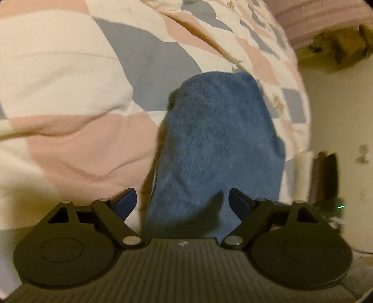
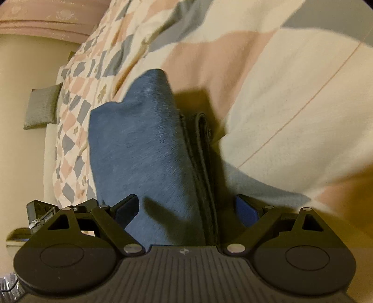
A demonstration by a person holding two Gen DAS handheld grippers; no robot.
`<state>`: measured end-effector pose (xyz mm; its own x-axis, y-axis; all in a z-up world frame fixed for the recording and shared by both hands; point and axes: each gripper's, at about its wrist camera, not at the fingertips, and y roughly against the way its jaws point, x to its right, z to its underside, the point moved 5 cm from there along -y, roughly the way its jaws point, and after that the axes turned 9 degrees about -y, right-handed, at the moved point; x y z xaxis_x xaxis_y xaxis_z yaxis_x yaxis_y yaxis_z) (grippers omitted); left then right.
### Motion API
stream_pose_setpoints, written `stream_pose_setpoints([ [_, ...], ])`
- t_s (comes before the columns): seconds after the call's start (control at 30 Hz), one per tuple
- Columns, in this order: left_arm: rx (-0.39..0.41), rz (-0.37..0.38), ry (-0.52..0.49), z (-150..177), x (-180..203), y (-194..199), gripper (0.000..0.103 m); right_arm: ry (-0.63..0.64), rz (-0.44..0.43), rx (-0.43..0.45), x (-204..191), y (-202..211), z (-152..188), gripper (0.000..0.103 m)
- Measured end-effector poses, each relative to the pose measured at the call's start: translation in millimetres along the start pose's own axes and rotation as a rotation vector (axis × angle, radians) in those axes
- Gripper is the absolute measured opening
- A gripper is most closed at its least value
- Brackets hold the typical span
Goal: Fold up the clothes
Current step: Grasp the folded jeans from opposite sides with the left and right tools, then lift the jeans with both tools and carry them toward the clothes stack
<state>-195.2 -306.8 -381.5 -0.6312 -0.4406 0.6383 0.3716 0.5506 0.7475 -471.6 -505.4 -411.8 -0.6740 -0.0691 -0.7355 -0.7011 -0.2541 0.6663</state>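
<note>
A folded blue fleecy garment (image 1: 219, 144) lies on the checked quilt (image 1: 70, 93) and runs lengthwise away from the camera. My left gripper (image 1: 181, 201) is open, its blue-padded fingers (image 1: 127, 202) wide apart on either side of the garment's near end. In the right wrist view the same blue garment (image 2: 139, 149) shows a dark folded edge (image 2: 202, 163) along its right side. My right gripper (image 2: 187, 208) is open too and straddles the near end. I cannot tell whether the pads touch the cloth.
The pink, grey and cream quilt (image 2: 279, 93) covers the bed. Its edge drops off toward a pale wall (image 1: 338, 116) in the left wrist view. A grey cushion (image 2: 43, 107) and a pink headboard (image 2: 42, 21) sit at the far left of the right wrist view.
</note>
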Motion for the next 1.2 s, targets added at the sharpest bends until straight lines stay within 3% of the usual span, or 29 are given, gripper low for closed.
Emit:
stream_pose_setpoints([
  [0.13, -0.019, 0.054, 0.02, -6.3, -5.8, -15.0, 0.084, -0.004, -0.051, -0.042, 2.4, -13.1, -9.6, 0.092],
  [0.2, -0.037, 0.061, -0.013, -8.6, -2.3, -21.3, 0.083, 0.013, -0.055, -0.07, 0.6, -18.7, -13.4, 0.087],
  [0.27, -0.063, 0.067, -0.063, -11.0, 5.0, -26.5, 0.072, 0.028, -0.071, -0.114, -5.0, -24.8, -14.8, 0.071],
  [0.4, -0.1, 0.085, -0.12, -13.7, 9.3, -32.5, 0.071, 0.097, -0.062, -0.2, -16.8, -35.0, -15.8, 0.071],
  [0.57, -0.124, 0.105, -0.107, -19.8, 3.6, -47.1, 0.074, 0.048, -0.063, -0.19, -13.0, -44.0, -21.4, 0.07],
  [0.63, -0.133, 0.088, -0.122, -24.1, 10.0, -51.0, 0.074, 0.05, -0.063, -0.162, -16.8, -42.8, -17.2, 0.061],
  [0.67, -0.138, 0.075, -0.132, -25.9, 13.1, -50.5, 0.072, 0.033, -0.075, -0.142, -17.9, -39.1, -14.3, 0.054],
  [0.77, -0.144, 0.071, -0.179, -30.7, 24.1, -42.1, 0.056, -0.018, -0.116, -0.067, -24.5, -23.6, -1.0, 0.04],
  [0.83, -0.151, 0.078, -0.232, -36.8, 36.7, -32.5, 0.047, -0.045, -0.146, -0.007, -32.0, -10.2, 11.5, 0.038],
  [1.0, -0.185, 0.127, -0.428, -65.5, 91.8, -9.7, 0.045, -0.175, -0.241, 0.207, -42.4, 32.0, 46.9, 0.037],
  [1.2, -0.307, 0.223, -0.739, -106.0, 220.6, -23.6, 0.044, -0.333, -0.322, 0.55, -52.5, 118.8, 83.7, 0.037],
])
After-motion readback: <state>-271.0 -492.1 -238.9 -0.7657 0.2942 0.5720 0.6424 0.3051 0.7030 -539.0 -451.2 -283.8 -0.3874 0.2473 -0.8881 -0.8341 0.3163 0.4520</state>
